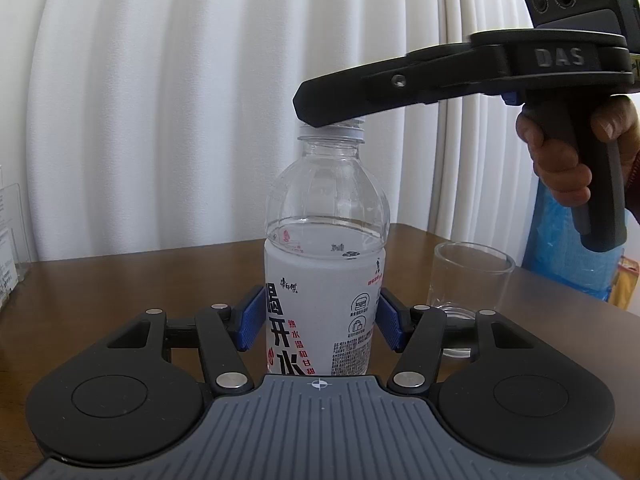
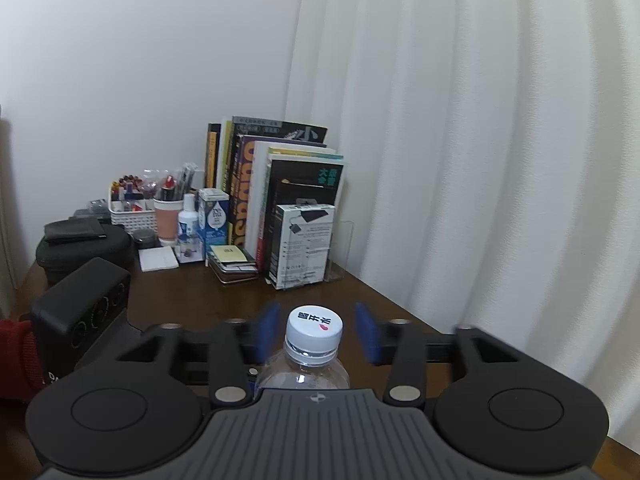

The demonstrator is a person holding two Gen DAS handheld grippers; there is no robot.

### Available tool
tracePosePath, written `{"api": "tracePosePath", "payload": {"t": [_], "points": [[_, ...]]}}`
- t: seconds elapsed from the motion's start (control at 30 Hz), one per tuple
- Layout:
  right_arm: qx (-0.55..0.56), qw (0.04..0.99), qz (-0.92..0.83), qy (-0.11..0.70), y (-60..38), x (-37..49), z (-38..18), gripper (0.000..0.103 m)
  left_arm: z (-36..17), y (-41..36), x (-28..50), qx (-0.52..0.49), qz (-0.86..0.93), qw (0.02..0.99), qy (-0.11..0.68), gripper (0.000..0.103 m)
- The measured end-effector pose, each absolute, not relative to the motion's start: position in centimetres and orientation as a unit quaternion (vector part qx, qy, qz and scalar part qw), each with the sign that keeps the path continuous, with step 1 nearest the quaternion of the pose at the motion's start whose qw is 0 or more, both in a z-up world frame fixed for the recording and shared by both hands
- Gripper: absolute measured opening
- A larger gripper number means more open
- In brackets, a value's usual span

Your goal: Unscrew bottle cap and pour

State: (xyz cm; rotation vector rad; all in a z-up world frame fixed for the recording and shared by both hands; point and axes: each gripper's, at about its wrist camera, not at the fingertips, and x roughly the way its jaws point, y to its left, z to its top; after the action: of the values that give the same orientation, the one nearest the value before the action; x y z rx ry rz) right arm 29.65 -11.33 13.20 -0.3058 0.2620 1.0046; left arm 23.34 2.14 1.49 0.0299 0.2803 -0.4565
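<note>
Bottle (image 1: pixel 326 280) stands upright on the brown table (image 1: pixel 140 284), partly filled with water, its white cap (image 2: pixel 315 329) still on. Left gripper (image 1: pixel 320 322) presses its blue pads (image 1: pixel 253 318) on both sides of the label. Right gripper (image 2: pixel 316 328) is at cap level, open, its pads on either side of the cap with a gap. Empty glass (image 1: pixel 468 292) stands just beside the bottle, near the white curtain (image 1: pixel 180 100).
</note>
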Motion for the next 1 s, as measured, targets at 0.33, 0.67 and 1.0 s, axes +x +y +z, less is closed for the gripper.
{"api": "tracePosePath", "payload": {"t": [0.33, 0.67, 1.0], "points": [[-0.092, 0.932, 0.338, 0.097, -9.6, 25.9, 12.7, 0.055, 1.5, 2.3, 23.2, 0.015, -0.227, 0.964, 0.138, 0.058], [-0.072, 0.96, 0.256, 0.089, -7.1, 24.6, 10.9, 0.053, 1.6, 2.1, 22.6, 0.011, -0.226, 0.964, 0.139, 0.059], [-0.068, 0.963, 0.242, 0.096, -6.4, 24.4, 10.7, 0.035, 1.7, 1.9, 22.3, 0.01, -0.226, 0.964, 0.14, 0.059]]}}
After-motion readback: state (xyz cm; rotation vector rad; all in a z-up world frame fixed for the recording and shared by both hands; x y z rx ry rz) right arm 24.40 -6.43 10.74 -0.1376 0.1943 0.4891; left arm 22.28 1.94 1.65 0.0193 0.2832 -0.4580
